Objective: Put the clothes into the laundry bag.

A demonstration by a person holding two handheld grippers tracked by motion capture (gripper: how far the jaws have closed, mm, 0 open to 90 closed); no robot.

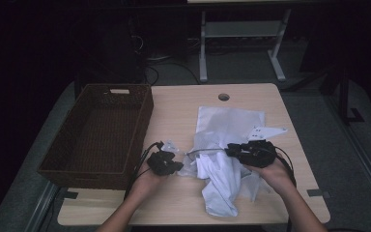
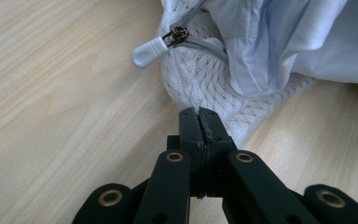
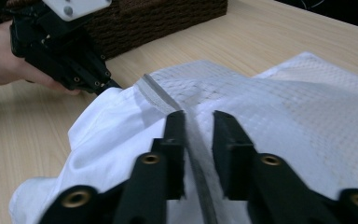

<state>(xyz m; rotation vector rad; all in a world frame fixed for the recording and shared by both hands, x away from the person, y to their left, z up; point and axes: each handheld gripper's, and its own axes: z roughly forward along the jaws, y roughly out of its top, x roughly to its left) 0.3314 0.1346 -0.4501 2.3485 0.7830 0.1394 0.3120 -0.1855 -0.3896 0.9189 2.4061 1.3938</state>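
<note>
A white garment [image 1: 224,159] lies crumpled on the bench [image 1: 174,116], right of the middle and reaching down toward the near edge, with a flatter pale sheet of it spread toward the far right corner. A grey zip [image 3: 161,95] runs across its mesh lining.

The left claw [image 1: 174,164] sits near the middle of the bench, just beside the garment's left edge. In the left gripper view its jaws stand closed tight together, the tips pinching a fold of the white mesh [image 2: 200,88] where the cloth comes down to the wood. Just beyond the tips lies the zip's slider with its white pull tab [image 2: 149,50], resting on the bare bench at the edge of the fabric.

The right claw [image 1: 232,150] rests on the garment itself, pointing toward the left one. In the right gripper view its jaws stand a little apart, one on each side of the zip tape [image 3: 196,140]; whether the pads touch the tape I cannot tell, though a gap shows beside it. The jaws look loosened rather than clamped.

A brown wicker basket [image 1: 101,130] stands along the left edge of the bench, well apart from the garment. The person's left hand [image 3: 9,60] holds its gripper close in front of that basket.
</note>
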